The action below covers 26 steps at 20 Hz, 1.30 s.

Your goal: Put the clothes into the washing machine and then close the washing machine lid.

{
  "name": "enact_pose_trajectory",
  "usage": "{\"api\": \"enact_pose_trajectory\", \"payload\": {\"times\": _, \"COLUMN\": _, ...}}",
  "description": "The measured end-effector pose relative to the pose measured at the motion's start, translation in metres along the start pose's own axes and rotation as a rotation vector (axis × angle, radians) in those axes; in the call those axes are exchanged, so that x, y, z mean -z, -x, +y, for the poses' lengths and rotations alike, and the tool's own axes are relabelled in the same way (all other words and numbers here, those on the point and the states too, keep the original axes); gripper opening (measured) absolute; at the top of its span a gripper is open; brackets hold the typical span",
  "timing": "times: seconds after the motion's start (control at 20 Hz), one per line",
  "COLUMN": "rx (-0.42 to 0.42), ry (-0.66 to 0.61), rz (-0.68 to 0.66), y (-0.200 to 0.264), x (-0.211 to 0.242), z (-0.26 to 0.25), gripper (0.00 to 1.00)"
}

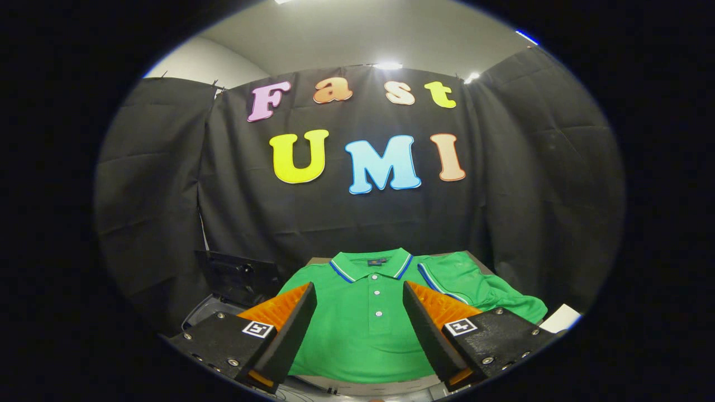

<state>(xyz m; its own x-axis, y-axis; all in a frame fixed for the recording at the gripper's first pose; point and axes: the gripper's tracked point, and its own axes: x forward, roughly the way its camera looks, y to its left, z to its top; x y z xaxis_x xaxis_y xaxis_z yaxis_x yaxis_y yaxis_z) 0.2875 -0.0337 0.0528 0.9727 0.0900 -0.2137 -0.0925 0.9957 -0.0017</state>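
Green cotton-looking knit is what I see ahead: a polo shirt point(363, 329) laid flat on the table point(475, 258), front side up, collar farthest from me. The collar and the sleeve cuff carry white and blue stripe trim, three small white buttons run down the placket, and one sleeve is folded out to the right. A small dark tag sits inside the neck; I cannot read any writing or brand on it. A white sheet or card point(561, 318) lies near the sleeve, at the table's right edge.

My jaws point(360, 312) stand wide apart, holding nothing, with the shirt's chest showing in the gap between them. I cannot tell whether the tips touch the cloth. Each finger body bears a small square black-and-white marker.

Left of the shirt, beyond the left finger, I see the washing machine point(209, 312) with its dark lid point(237, 276) raised upright against the booth's black cloth wall. Its grey rim sits just beside the shirt's shoulder.
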Motion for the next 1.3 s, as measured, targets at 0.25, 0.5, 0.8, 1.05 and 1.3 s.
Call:
{"api": "enact_pose_trajectory", "payload": {"times": 0.25, "rx": -0.008, "ry": 0.0, "rz": 0.108, "y": -0.043, "x": 0.008, "z": -0.003, "gripper": 0.96}}
{"api": "enact_pose_trajectory", "payload": {"times": 0.5, "rx": 0.016, "ry": 0.026, "rz": 0.216, "y": -0.08, "x": 0.022, "z": -0.011, "gripper": 0.96}}
{"api": "enact_pose_trajectory", "payload": {"times": 0.8, "rx": 0.042, "ry": 0.06, "rz": 0.378, "y": -0.101, "x": 0.055, "z": -0.021, "gripper": 0.96}}
{"api": "enact_pose_trajectory", "payload": {"times": 1.05, "rx": 0.015, "ry": 0.04, "rz": 0.438, "y": -0.103, "x": 0.066, "z": -0.02, "gripper": 0.95}}
{"api": "enact_pose_trajectory", "payload": {"times": 1.3, "rx": -0.003, "ry": 0.012, "rz": 0.423, "y": -0.099, "x": 0.065, "z": -0.017, "gripper": 0.44}}
